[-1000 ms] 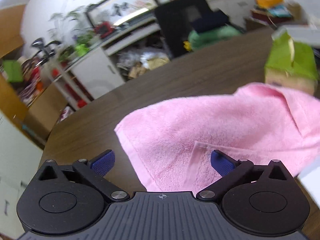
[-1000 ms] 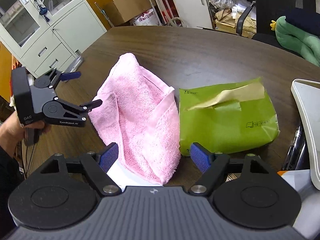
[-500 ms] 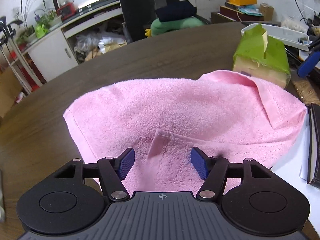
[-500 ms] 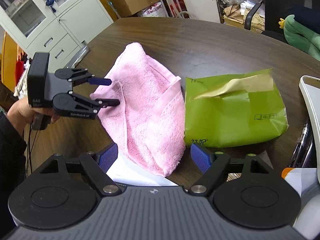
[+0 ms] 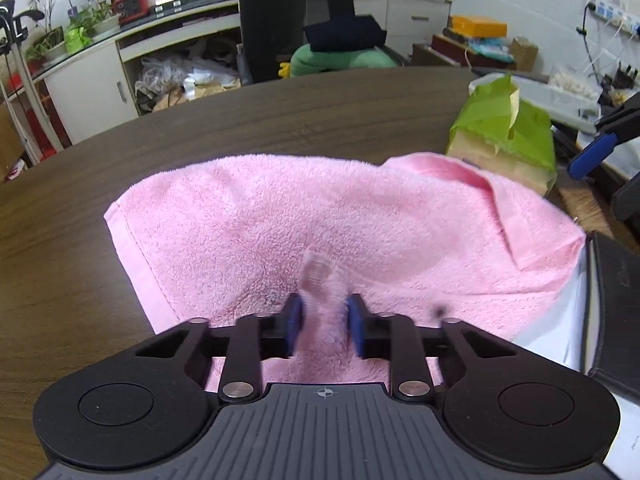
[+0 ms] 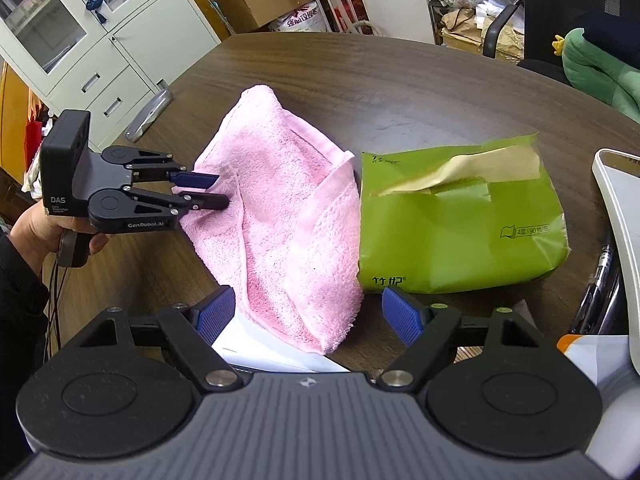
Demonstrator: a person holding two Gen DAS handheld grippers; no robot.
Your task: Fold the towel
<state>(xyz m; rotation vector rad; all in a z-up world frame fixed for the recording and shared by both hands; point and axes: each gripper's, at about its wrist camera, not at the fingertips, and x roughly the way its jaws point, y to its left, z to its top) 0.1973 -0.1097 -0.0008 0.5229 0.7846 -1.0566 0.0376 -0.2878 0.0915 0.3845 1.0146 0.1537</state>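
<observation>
A pink towel (image 5: 328, 220) lies loosely bunched on a dark wooden table (image 5: 280, 120); it also shows in the right wrist view (image 6: 280, 208). My left gripper (image 5: 323, 325) is shut on a pinched fold at the towel's near edge, and it shows from the side in the right wrist view (image 6: 212, 190). My right gripper (image 6: 306, 316) is open and empty, just above the towel's near corner. One of its blue fingertips (image 5: 592, 154) shows in the left wrist view.
A green tissue pack (image 6: 460, 220) lies right beside the towel. White paper (image 6: 276, 354) sits under the towel's near corner. A dark notebook (image 5: 616, 312), a white tray (image 6: 624, 232) and pens (image 6: 604, 276) lie at the right. An office chair (image 5: 296, 20) stands beyond the table.
My left gripper has moved in onto the towel's edge and closed from wide open to shut on a fold. My right gripper has stayed open, shifting slightly.
</observation>
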